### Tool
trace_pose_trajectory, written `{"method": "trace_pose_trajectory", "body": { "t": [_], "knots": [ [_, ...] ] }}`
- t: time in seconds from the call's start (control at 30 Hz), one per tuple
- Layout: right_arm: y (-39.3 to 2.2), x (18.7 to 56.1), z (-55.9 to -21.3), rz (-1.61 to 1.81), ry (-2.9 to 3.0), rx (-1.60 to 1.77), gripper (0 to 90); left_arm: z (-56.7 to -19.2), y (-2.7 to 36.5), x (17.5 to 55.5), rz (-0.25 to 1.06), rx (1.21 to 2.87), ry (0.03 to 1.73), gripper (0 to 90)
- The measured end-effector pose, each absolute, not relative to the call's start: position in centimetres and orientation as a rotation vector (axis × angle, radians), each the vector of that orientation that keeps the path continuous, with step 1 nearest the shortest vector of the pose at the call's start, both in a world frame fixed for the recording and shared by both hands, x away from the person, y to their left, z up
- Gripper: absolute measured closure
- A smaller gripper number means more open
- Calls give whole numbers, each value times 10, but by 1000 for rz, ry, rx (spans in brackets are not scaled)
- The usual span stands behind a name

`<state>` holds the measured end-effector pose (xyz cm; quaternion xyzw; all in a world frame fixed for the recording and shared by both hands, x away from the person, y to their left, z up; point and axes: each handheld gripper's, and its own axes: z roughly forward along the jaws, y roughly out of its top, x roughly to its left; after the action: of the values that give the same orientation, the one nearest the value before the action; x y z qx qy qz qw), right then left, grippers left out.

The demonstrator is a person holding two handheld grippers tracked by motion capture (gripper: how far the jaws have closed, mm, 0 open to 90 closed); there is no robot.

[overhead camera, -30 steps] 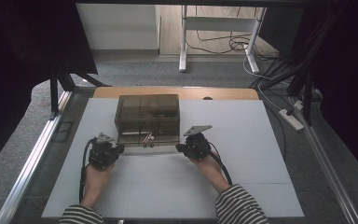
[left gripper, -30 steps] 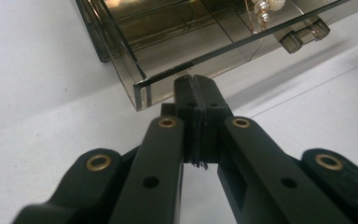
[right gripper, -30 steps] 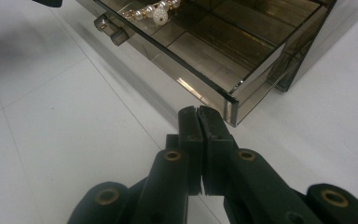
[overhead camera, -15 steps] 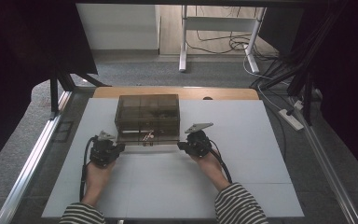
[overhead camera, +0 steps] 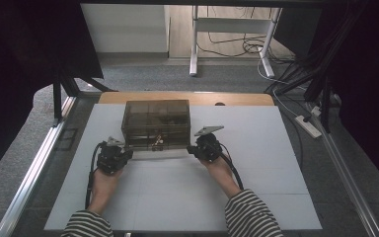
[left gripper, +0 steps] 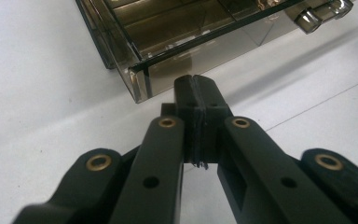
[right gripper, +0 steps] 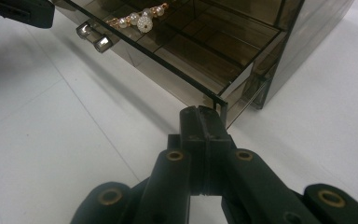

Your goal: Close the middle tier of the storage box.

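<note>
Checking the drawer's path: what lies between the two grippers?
In the high view, the smoky box's pulled-out drawer spans from the left gripper to the right gripper, jewellery inside.

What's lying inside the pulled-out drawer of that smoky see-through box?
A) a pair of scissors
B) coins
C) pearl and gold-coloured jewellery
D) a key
C: in the right gripper view, a pearly, gold-coloured piece of jewellery lies in the open drawer of the box, near the drawer's two knobs.
</note>
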<state>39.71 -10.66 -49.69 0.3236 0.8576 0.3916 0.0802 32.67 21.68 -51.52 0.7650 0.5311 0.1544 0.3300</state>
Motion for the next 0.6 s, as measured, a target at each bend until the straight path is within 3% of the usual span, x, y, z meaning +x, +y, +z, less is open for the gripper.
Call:
{"method": "trace_pose_trajectory", "body": {
  "t": [0.6],
  "knots": [
    [-102, 406, -500, 1151, 2558, 989, 892, -513, 219, 338, 381, 1966, 1398, 888]
  ]
}}
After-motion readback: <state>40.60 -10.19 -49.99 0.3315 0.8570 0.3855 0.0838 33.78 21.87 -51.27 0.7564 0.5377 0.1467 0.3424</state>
